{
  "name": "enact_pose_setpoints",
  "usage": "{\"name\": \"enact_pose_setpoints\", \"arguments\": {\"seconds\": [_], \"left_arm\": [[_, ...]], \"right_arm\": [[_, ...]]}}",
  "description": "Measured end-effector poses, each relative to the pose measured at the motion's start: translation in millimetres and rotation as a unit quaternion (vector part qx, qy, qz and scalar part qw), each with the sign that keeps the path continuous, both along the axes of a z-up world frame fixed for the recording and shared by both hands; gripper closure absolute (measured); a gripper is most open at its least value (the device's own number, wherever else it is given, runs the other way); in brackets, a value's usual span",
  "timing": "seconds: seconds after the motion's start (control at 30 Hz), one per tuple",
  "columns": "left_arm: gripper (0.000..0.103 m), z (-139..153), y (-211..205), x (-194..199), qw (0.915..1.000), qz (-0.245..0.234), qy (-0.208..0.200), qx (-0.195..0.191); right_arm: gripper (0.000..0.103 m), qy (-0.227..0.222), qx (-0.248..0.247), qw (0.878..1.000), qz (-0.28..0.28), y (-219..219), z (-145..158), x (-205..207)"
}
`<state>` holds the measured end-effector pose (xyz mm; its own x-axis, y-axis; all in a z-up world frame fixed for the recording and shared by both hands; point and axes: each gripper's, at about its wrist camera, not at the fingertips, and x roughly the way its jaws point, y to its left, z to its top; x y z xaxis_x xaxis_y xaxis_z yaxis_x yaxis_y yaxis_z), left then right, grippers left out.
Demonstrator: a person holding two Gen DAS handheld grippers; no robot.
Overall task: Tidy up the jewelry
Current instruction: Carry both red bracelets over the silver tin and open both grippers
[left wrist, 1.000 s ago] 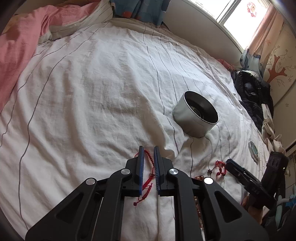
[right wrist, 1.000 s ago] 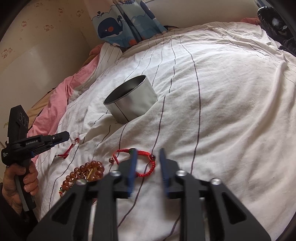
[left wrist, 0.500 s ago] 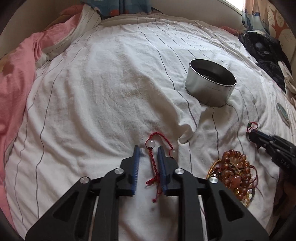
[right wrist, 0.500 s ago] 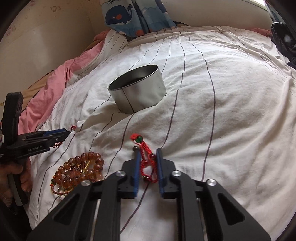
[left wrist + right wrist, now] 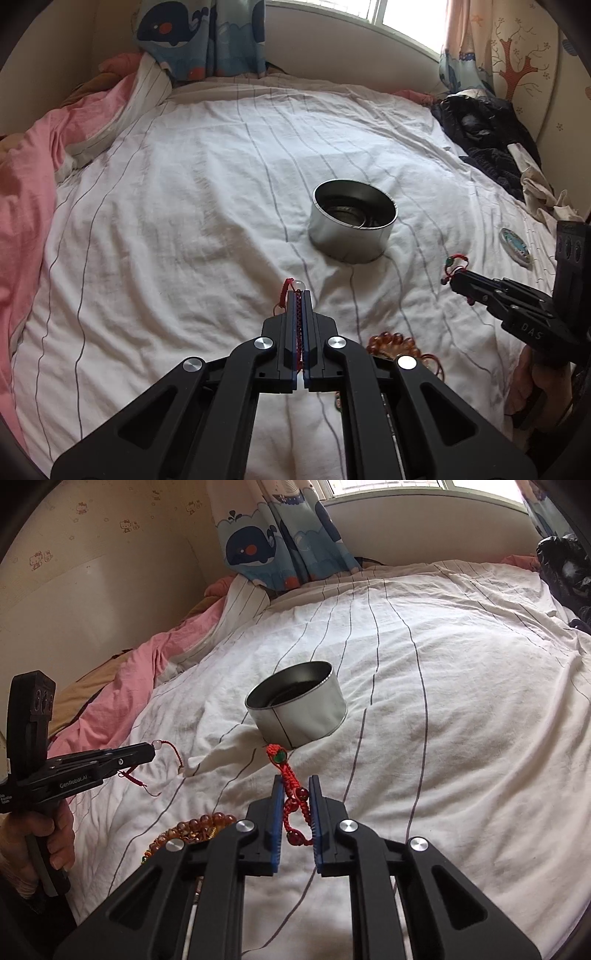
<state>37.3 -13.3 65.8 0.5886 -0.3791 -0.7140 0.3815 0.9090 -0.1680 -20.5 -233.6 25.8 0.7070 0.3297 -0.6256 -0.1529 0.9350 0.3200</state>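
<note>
Here left claw point(image 5: 298, 295) clamps red cord bracelet point(image 5: 286, 291), mostly hidden; right claw point(image 5: 295, 781) grips beaded bracelet point(image 5: 291, 794)

Tin point(image 5: 352, 230) stands on the bed point(image 5: 184, 221), ahead of both tongs. Bead bracelet point(image 5: 192, 830) lies on the bed nearer, between them. Small disc point(image 5: 514, 246) lies right of tin.

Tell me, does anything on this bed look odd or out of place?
Little stands out. The amber bead bracelet lies in a loose heap on the white sheet instead of inside the metal tin, and a small round lid-like disc lies apart from it.
</note>
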Motion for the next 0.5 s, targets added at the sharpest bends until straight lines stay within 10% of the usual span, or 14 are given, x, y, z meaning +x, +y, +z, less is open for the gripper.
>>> {"name": "enact_pose_setpoints", "arguments": {"seconds": [0.5], "left_arm": [[0.101,46,-58,69,0.9901,-0.056,-0.016,-0.128]], "right_arm": [[0.089,-0.037,-0.012,0.999,0.003,6,32,43]]}}
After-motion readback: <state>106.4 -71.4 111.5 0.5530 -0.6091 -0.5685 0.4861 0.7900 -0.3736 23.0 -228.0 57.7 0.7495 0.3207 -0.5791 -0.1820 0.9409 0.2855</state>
